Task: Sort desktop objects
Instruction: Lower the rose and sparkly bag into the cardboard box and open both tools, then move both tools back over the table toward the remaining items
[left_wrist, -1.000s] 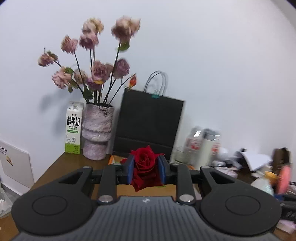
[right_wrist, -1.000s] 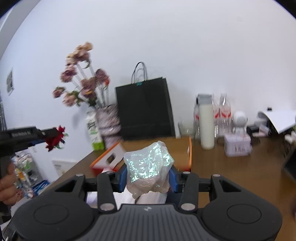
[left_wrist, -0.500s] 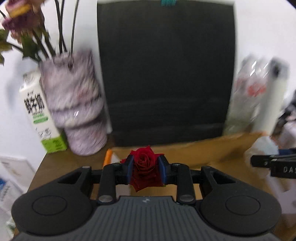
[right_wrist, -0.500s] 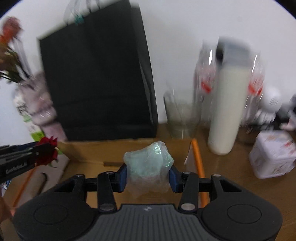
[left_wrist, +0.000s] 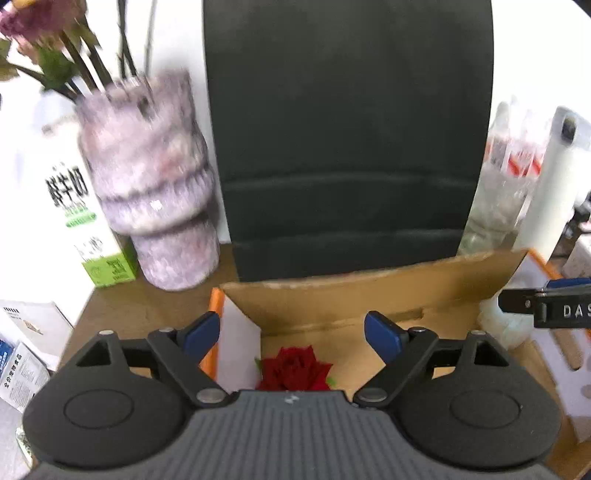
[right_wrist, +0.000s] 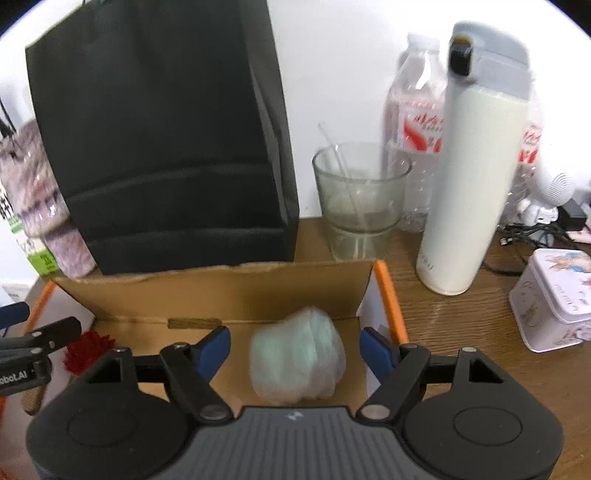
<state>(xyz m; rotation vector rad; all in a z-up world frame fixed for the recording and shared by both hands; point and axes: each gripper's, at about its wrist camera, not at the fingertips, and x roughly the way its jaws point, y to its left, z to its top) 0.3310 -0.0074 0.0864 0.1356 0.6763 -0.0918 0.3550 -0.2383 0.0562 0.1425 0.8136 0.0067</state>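
The left gripper (left_wrist: 291, 330) hung over the cardboard box (left_wrist: 332, 295) with its blue-padded fingers spread wide and nothing between them. Below that gap, inside the box, lay the red rose (left_wrist: 293, 369), close to the box's left wall and clear of both pads. The right gripper (right_wrist: 294, 345) was likewise wide, its fingers standing apart on either side of the pale, shimmery crumpled wrapper (right_wrist: 297, 360), which looked blurred and sat inside the box toward its right end; whether it was resting on the box floor could not be told. In the right wrist view the rose showed at the box's left end, just beside the left gripper's black fingers.

Behind the box stood a black paper bag (right_wrist: 162, 140), touching or nearly touching the box's raised back flap. Left of the box stood a mottled purple vase (left_wrist: 155, 199) and a milk carton (left_wrist: 74, 206). Right of the box, behind it, were a glass cup (right_wrist: 360, 199), a plastic water bottle (right_wrist: 415, 122), a white flask (right_wrist: 476, 166) and a small tin (right_wrist: 554, 299).
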